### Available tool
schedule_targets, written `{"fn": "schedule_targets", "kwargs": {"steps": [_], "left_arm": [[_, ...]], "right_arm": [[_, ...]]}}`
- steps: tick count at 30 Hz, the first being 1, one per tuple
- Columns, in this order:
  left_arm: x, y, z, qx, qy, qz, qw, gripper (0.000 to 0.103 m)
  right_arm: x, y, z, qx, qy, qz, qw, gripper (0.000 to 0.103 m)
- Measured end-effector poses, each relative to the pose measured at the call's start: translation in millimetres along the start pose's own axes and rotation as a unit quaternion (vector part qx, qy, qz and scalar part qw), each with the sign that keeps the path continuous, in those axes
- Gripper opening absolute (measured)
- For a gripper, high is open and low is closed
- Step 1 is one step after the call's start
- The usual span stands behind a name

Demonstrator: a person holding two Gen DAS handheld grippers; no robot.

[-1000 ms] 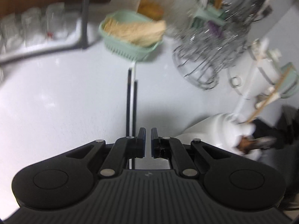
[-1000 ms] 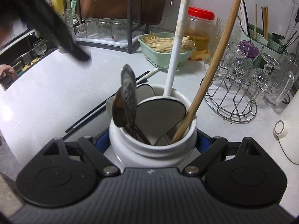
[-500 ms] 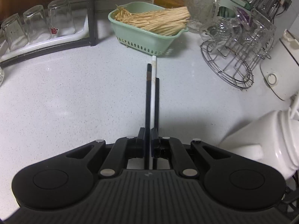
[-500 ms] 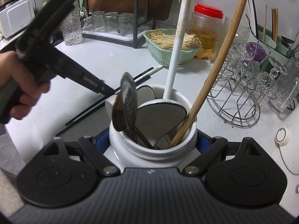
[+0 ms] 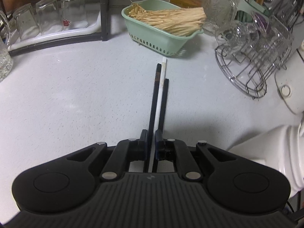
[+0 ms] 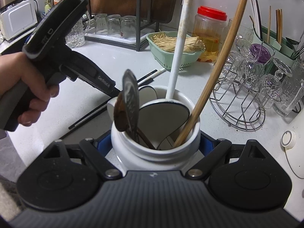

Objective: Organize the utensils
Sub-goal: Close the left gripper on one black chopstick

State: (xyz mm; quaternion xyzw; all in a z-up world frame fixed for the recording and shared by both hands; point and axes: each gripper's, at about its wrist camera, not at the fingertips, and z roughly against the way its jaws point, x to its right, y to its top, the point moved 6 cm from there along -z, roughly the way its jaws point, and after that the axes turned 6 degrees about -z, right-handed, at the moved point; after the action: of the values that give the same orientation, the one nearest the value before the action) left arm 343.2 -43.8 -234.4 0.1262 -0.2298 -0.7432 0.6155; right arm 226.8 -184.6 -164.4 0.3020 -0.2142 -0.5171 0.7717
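A pale speckled counter was spread across both views. At its back edge, upturned glasses were lined on a tray under a dark frame. A wire rack crowded with glassware was set to the right.

A green basket heaped with pale strands was placed between tray and rack. A red-lidded container was seen just behind it.

A white jar was clamped at its shoulders by the right gripper, with a blue pad pressed against each side. A white ladle, a long wooden handle, a metal spoon and a brown spoon were stood in the jar, all leaning on its rim.

The left gripper was held by a hand and tipped steeply down to the counter, just left of the jar. Its jaws had just been parted a little, yet were kept nearly together.

Three chopsticks, two black and one white, were laid side by side on the counter, their far ends near the basket. A black one and the white one were caught in the narrow gap between the left pads, which was filled by them. The second black one was passed under the right finger.
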Motion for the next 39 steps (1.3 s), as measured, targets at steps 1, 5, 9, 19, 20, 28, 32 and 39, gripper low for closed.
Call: {"fn": "schedule_targets", "kwargs": {"steps": [1,5,9,19,20,28,32,39], "left_arm": [[1.7,-2.1,2.4,0.001,0.005,-0.005,1.0000,0.000],[-1.1,-15.7,11.0,-0.004,0.013,-0.003,0.9999,0.000],[-9.6,-31.6,20.8,-0.005,0.016,0.015,0.9998,0.000],[-27.6,-73.2,47.8,-0.014,0.022,0.041,0.9988,0.000],[-29.5,-75.3,48.9,-0.013,0.023,0.045,0.9987,0.000],[-40.2,-84.0,52.4,-0.007,0.011,0.074,0.9972,0.000],[-41.3,-87.1,55.0,-0.011,0.008,0.075,0.9971,0.000],[-42.2,-99.0,66.6,-0.013,-0.005,0.069,0.9975,0.000]], "right_arm": [[-0.3,0.9,-0.4,-0.002,0.000,0.000,1.000,0.092],[-2.4,4.3,-3.6,-0.004,0.005,0.005,1.000,0.092],[-6.9,8.1,-8.3,0.001,0.011,0.009,1.000,0.092],[-15.4,17.3,-17.3,-0.002,0.016,0.014,1.000,0.092],[-15.5,18.1,-18.0,-0.003,0.016,0.015,1.000,0.092],[-17.3,23.0,-22.3,-0.013,0.018,0.020,1.000,0.092],[-16.9,21.6,-22.1,-0.002,0.015,0.011,1.000,0.092],[-18.2,19.6,-21.3,0.014,0.010,0.002,1.000,0.092]]}}
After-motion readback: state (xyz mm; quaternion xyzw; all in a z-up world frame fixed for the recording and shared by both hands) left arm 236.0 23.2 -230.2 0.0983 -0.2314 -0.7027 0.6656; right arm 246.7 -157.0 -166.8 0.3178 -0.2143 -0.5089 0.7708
